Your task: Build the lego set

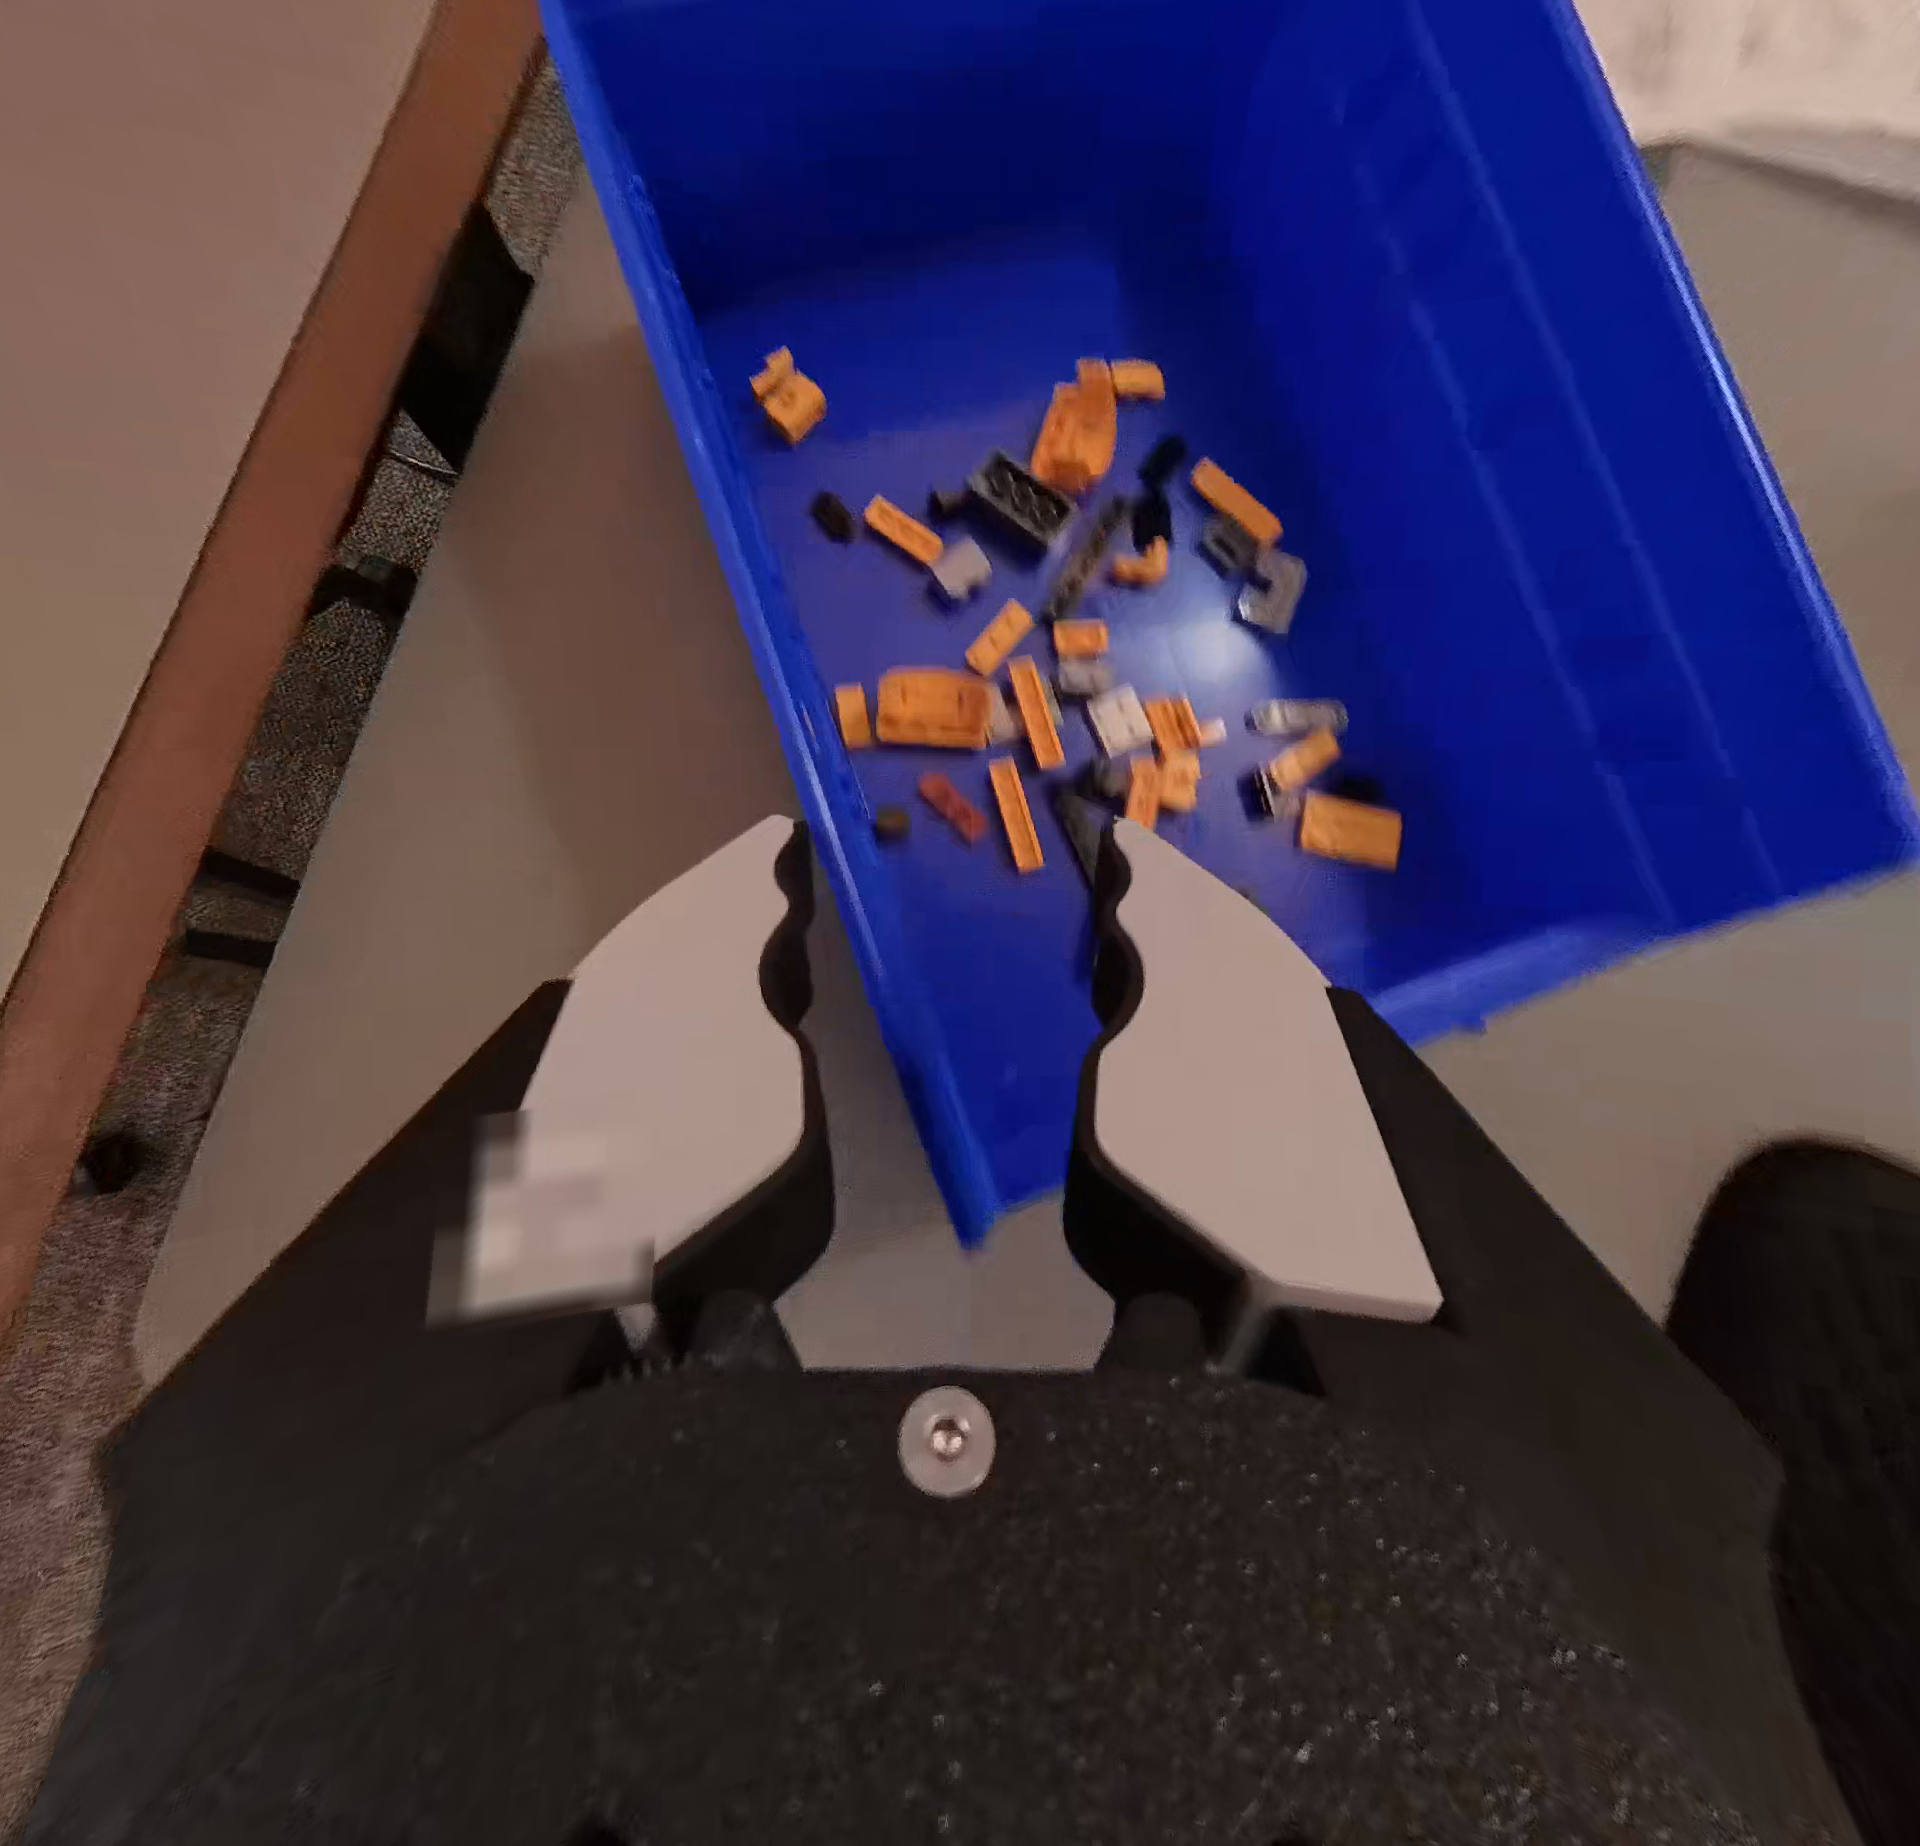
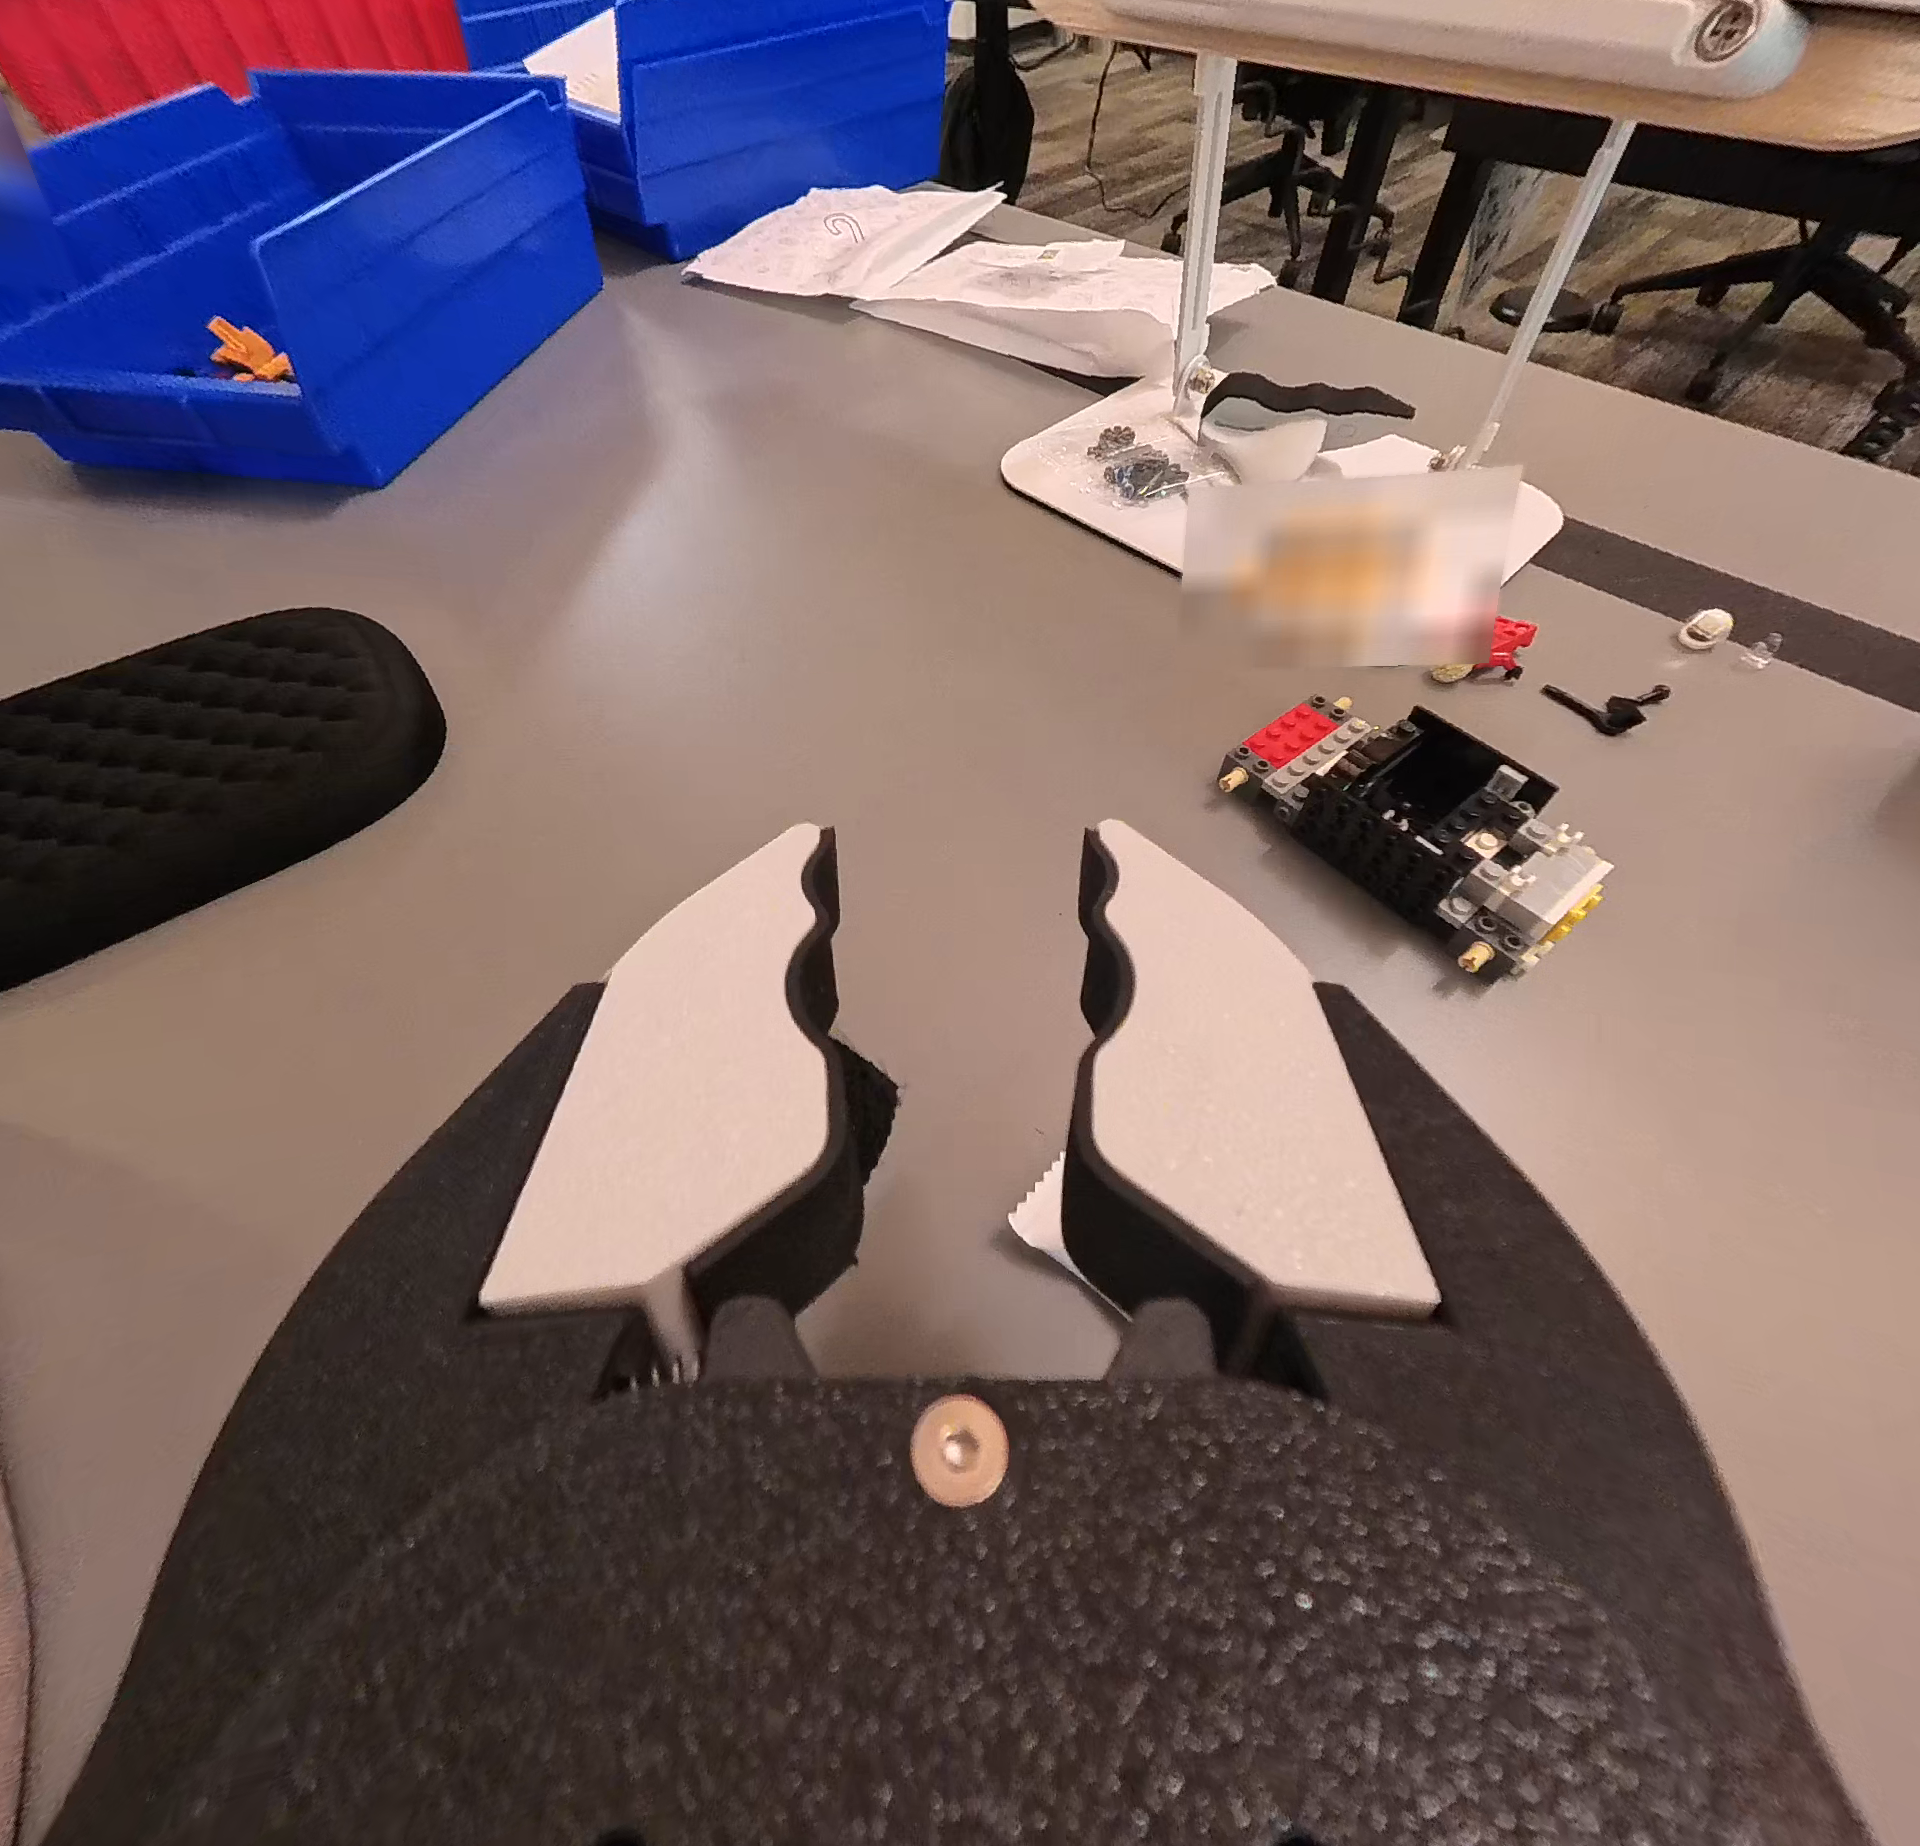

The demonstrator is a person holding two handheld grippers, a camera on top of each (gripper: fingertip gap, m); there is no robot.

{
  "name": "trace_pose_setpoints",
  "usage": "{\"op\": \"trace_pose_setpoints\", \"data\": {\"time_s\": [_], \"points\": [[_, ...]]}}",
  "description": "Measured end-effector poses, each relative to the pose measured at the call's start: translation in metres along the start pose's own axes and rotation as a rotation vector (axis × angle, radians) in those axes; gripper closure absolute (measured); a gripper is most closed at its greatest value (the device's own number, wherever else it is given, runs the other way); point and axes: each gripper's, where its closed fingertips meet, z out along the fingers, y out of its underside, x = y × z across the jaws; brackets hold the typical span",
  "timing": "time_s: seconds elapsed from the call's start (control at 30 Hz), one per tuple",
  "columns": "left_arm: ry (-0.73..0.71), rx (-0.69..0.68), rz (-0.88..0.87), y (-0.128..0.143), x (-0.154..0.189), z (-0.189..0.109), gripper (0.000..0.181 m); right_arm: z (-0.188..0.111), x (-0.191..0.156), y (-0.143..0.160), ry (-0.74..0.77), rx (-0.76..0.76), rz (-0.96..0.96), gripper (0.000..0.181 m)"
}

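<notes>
The partly built lego model (image 2: 1418, 840) lay on the grey table (image 2: 779, 570), to the right of and a little beyond the right gripper (image 2: 958, 840). It was a low black chassis with a red studded plate at its far end, grey and yellow bricks at its near end, and tan pegs sticking out at the corners. Just beyond it were a small red piece (image 2: 1512, 638) and a thin black part (image 2: 1605, 707), with two tiny pale bits farther right that were too small to identify.

The loose lego pieces (image 1: 1081, 643) sat scattered over the floor of a blue bin (image 1: 1455, 446), mostly orange, with some grey and black and one dark red. The left wrist view was blurred, so individual shapes were hard to make out. The left gripper (image 1: 951, 840) hung above the bin's near left wall, jaws spread apart and holding nothing; one tip stood over the table outside the bin, the other over the pieces.

The right gripper was likewise released and empty, its jaws parted above bare table.

Farther off in the right wrist view, that blue bin stood at the far left of the table with orange pieces showing at its open end, a second blue bin (image 2: 727, 92) beyond it. White paper sheets (image 2: 935, 258) lay near the bins, a white stand base (image 2: 1081, 487) held a small bag of dark parts, and a black padded rest (image 2: 197, 757) lay to the left.
</notes>
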Motion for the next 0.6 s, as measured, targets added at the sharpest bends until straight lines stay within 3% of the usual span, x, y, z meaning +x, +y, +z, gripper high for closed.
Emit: {"op": "trace_pose_setpoints", "data": {"time_s": [0.1, 0.2, 0.27, 0.47, 0.6], "points": [[0.028, -0.071, 0.076, 0.034, 0.011, -0.022, 0.131, 0.003, -0.002, 0.001, -0.011, -0.007, 0.005, 0.137], [0.035, -0.141, 0.145, 0.061, 0.018, -0.025, 0.132, 0.006, -0.006, 0.003, -0.021, -0.018, -0.001, 0.137], [-0.018, -0.119, 0.163, 0.061, 0.015, -0.024, 0.168, 0.007, -0.007, 0.003, -0.022, -0.022, -0.005, 0.137], [-0.021, -0.107, 0.268, 0.058, 0.058, -0.018, 0.162, 0.007, -0.012, 0.0, -0.017, -0.018, -0.017, 0.138], [-0.164, 0.071, 0.402, 0.025, 0.076, -0.05, 0.151, 0.004, -0.011, -0.002, -0.019, 0.0, -0.022, 0.138]]}}
